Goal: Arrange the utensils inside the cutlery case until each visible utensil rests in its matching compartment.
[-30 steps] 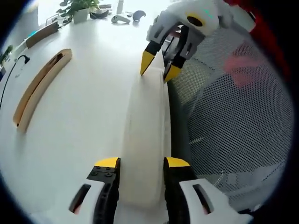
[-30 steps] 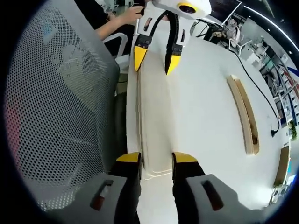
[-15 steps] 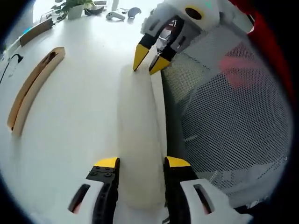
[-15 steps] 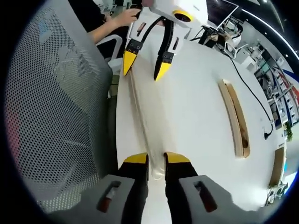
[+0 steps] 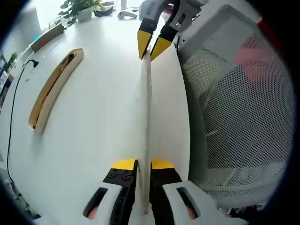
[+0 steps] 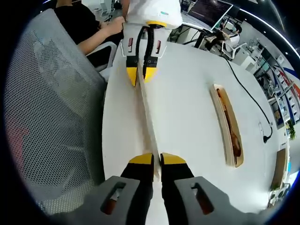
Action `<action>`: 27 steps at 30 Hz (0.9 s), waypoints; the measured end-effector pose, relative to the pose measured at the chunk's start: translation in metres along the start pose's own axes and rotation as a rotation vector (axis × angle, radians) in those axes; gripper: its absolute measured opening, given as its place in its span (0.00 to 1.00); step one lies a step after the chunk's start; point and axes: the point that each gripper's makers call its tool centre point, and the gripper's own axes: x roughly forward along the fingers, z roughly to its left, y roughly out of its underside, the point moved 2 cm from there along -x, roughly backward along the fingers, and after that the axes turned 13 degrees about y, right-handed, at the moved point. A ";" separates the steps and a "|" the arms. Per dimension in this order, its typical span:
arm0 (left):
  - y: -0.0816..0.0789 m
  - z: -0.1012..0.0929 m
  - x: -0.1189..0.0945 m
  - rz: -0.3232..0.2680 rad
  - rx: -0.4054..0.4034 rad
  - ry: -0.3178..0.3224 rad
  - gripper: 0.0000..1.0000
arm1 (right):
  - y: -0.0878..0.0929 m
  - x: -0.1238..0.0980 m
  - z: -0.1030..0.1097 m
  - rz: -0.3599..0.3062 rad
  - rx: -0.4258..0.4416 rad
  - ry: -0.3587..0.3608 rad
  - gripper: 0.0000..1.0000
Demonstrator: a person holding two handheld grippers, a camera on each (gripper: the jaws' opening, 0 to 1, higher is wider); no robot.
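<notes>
My left gripper [image 5: 143,164] is clamped on one end of the white cutlery case [image 5: 146,117], which stands on edge. My right gripper [image 6: 156,158] pinches the opposite end. The case spans between them above the white counter [image 5: 93,122], beside a mesh chair [image 5: 234,103]. A wooden tray [image 6: 227,124] lies well apart.

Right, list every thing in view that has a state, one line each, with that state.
Left tool: shut on the near end of the white panel.
Right tool: shut on the other end of the white panel.
White panel: turned on edge above the table, gripped at both ends.
Wooden tray: lying flat on the table, apart from both tools.
Mesh chair: standing at the table edge, unoccupied.
</notes>
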 end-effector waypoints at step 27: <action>0.003 0.027 -0.034 -0.192 -0.104 -0.228 0.52 | 0.003 -0.003 0.001 -0.002 -0.143 0.046 0.00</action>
